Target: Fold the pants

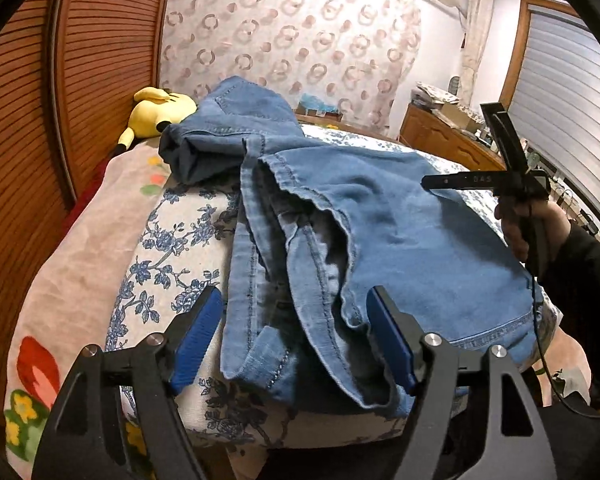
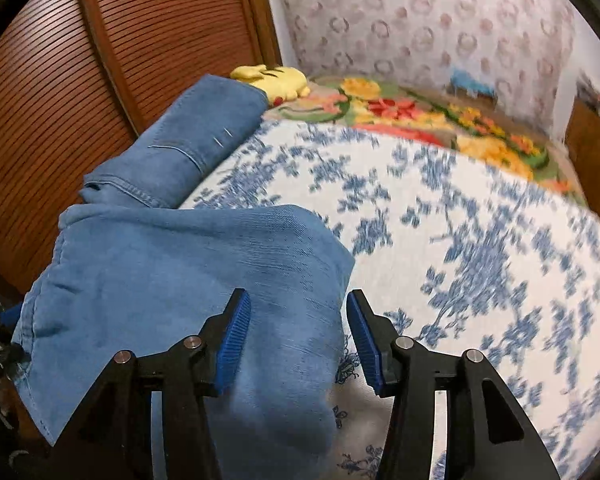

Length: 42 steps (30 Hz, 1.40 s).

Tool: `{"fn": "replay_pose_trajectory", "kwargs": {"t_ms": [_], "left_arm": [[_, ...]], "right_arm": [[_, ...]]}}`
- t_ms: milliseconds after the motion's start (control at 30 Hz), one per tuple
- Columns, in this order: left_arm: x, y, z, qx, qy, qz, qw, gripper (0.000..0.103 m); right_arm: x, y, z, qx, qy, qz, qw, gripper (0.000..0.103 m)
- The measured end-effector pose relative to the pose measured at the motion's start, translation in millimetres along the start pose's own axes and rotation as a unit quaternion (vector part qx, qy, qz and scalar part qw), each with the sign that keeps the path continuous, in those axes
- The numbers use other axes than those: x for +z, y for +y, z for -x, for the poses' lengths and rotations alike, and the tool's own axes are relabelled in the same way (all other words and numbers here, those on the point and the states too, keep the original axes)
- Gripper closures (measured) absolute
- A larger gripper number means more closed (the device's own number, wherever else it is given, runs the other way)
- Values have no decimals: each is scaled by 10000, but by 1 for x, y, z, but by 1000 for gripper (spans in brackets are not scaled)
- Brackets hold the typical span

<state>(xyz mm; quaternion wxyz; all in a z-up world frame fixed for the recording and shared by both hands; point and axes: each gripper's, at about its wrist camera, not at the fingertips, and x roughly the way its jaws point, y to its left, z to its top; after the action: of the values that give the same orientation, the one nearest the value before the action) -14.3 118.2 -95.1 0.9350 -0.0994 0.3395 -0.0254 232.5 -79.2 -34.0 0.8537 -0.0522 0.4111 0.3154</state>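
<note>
- Pants [image 1: 340, 216] of blue denim lie bunched on the bed [image 1: 172, 240], spread ahead of your left tongs [image 1: 296, 340] and reaching across to your right tongs [image 1: 460, 160].
- Left of your left tongs, a floral blanket [image 1: 60, 280] in pink and red runs along the bed's edge beside a slatted wooden door [image 1: 40, 80].
- Ahead and to the left, well beyond the left tongs, a yellow plush toy [image 1: 156, 112] rests by the far end of the denim.
- Your left tongs stand wide open with nothing gripped; the blue pads [image 1: 196, 340] flank a crumpled fold of the denim, the left pad over the blue-flowered bedcover, the right pad at the cloth's ragged inner edge. You cannot tell whether either pad touches it.
- Between those pads a seamed strip of denim runs toward you and hangs off the near edge of the bed.
- Right of the left tongs, a smoother panel of denim slopes away toward your right hand [image 1: 516, 232], which holds the other tool above the cloth.
- In the right wrist view, your right tongs [image 2: 298, 340] are also wide open and hold nothing; the left pad sits over a rounded fold of the pants [image 2: 180, 280], the right pad over bare bedcover [image 2: 480, 260].
- Ahead and left of the right tongs, a second part of the denim lies against the wooden door.
- That view is smeared by motion on its right side.
</note>
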Motion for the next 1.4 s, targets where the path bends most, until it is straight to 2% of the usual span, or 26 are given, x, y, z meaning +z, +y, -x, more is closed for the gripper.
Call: {"fn": "replay_pose_trajectory", "kwargs": {"t_ms": [200, 267, 300, 333, 433, 567, 667, 900, 967, 1167, 1400], "left_arm": [[-5, 5, -7, 44, 83, 49, 9999, 28], [-5, 7, -8, 45, 94, 66, 9999, 28], [-5, 7, -8, 49, 90, 66, 9999, 28], [-4, 7, -7, 68, 74, 53, 9999, 28], [1, 5, -2, 86, -17, 17, 10000, 28], [8, 3, 0, 70, -107, -12, 9999, 28], [13, -4, 0, 11, -161, -76, 9998, 28], [24, -27, -11, -132, -158, -327, 9993, 28], [28, -34, -15, -178, -161, -397, 9989, 28], [41, -61, -27, -356, -145, -629, 9973, 28], [52, -86, -38, -592, -141, -785, 9951, 28]], "right_arm": [[-7, -8, -16, 474, 140, -265, 9984, 51], [-9, -5, -13, 556, 59, -228, 9982, 70], [-9, -4, -10, 621, -21, -219, 9978, 90], [-9, -3, -4, 682, -116, -197, 9974, 92], [-5, 6, 30, 463, -643, 85, 9968, 94], [8, 9, 73, 236, -966, 291, 9946, 94], [15, 3, 99, -243, -1085, 483, 9926, 94], [2, -83, 113, -1340, -810, -118, 9876, 94], [-9, -109, 105, -1420, -633, -344, 9872, 92], [-37, -148, 98, -1660, -491, -748, 9821, 66], [-87, -133, 118, -1329, -434, -731, 9875, 65]]}}
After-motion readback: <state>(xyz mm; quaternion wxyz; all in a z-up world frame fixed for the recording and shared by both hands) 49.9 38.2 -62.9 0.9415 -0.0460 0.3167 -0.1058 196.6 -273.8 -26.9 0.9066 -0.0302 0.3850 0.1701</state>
